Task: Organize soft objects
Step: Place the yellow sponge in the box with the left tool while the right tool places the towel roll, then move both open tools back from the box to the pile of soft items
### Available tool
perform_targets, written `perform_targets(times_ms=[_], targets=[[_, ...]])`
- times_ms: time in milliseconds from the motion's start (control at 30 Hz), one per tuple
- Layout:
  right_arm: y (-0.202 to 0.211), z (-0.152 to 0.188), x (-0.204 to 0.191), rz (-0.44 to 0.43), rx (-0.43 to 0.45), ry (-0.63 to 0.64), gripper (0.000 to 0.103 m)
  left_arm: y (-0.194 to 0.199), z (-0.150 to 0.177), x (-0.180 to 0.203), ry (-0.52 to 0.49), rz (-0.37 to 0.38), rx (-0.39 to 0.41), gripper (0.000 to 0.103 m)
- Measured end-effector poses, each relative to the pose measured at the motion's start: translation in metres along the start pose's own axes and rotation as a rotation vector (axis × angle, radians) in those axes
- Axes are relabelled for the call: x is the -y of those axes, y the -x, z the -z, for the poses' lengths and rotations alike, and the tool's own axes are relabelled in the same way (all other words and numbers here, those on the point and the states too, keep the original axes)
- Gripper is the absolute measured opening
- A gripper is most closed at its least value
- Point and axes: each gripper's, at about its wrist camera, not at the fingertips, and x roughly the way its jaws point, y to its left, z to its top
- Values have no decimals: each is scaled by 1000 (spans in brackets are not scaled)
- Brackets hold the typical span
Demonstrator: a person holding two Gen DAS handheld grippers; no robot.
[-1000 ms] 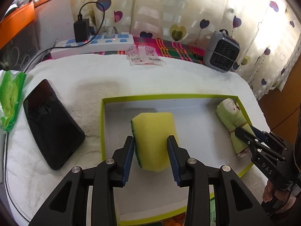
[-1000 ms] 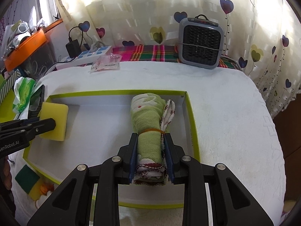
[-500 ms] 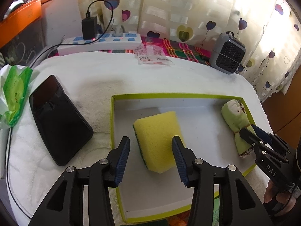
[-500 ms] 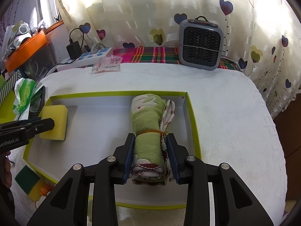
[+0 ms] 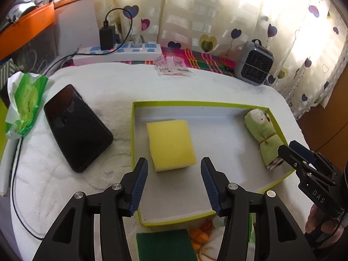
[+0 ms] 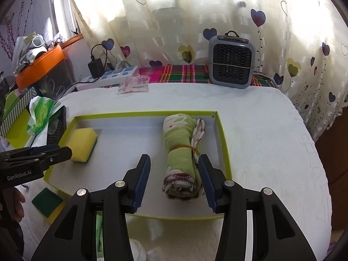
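A yellow sponge (image 5: 170, 144) lies flat at the left end of a shallow green-rimmed box (image 5: 195, 103). My left gripper (image 5: 174, 174) is open just behind it, not touching it. A rolled green towel (image 6: 181, 152) tied with an orange band lies at the box's right end (image 6: 224, 143). My right gripper (image 6: 174, 169) is open around the towel's near end; its right finger is close to the towel. The sponge also shows in the right wrist view (image 6: 83, 144), and the towel in the left wrist view (image 5: 263, 138).
A black phone (image 5: 76, 126) and a green wipes pack (image 5: 25, 104) lie left of the box. A power strip (image 5: 117, 52), sachets (image 5: 171, 66) and a grey fan heater (image 6: 231, 65) stand at the back. A green-backed sponge (image 5: 163, 244) and soft items lie at the near edge.
Both grippers have opened and drawn back. The left one let go of the yellow sponge, now flat in the box. The right one let go of the rolled towel.
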Motion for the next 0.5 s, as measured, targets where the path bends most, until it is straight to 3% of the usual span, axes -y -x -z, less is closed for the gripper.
perform_targets(times_ms=[500], targets=[[47,29,1,-33,61,-29,47,44,40,-7,25,15,50,50]])
